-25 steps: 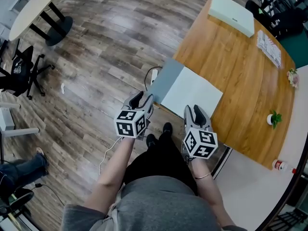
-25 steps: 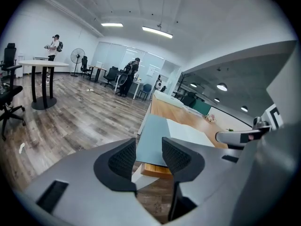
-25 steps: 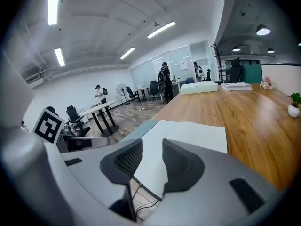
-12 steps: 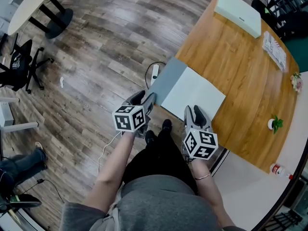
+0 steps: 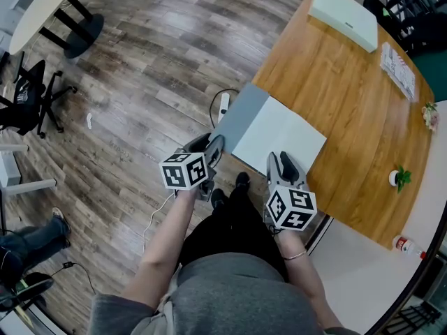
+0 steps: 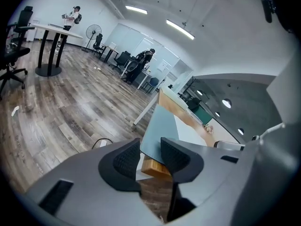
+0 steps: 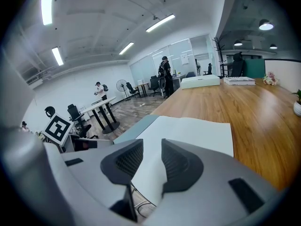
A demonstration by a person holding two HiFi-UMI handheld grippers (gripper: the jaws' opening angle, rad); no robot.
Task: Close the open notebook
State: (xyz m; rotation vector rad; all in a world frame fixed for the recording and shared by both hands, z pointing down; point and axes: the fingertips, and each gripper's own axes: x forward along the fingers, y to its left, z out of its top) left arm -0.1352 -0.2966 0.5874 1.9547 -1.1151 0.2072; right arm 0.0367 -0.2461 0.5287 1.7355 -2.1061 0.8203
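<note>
Your left gripper (image 5: 208,145) dropped and rolled. Its jaws and the right gripper (image 5: 281,160) jaws narrowed slightly but stay apart and empty. Notebook (image 5: 279,132) unchanged, open.

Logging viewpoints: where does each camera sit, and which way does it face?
Head view: on the person's head, steeply down at the open notebook on the table; arms, torso, left hand-held gripper, right hand-held gripper show.
Left gripper view: on that gripper, along its own jaws toward the notebook's grey cover.
Right gripper view: likewise, across the white page.
All share the notebook; both jaws, just narrowed, stand apart, gripping nothing.
</note>
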